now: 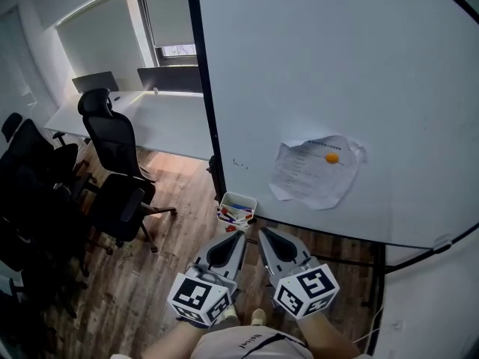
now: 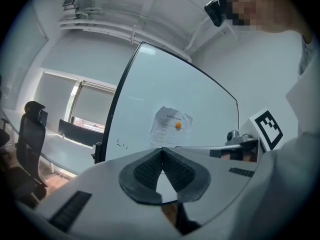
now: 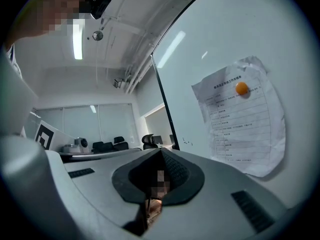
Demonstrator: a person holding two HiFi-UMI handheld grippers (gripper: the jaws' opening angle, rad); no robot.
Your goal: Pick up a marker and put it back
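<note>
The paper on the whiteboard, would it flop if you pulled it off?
Probably floppy and light: the paper looks thin and crumpled at its edges. It would likely slip free easily, since only one orange magnet seems to hold it.

Left claw [image 1: 238,235] and right claw [image 1: 263,232] hung side by side, seemingly closed, tips just short of the white box [image 1: 238,198] of markers [image 1: 233,215] at the whiteboard [image 1: 314,66] foot.

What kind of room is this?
It looks like an office meeting room. There is a big whiteboard with a paper sheet stuck on it, a long white table with black swivel chairs, and a tray of markers by the board.
</note>
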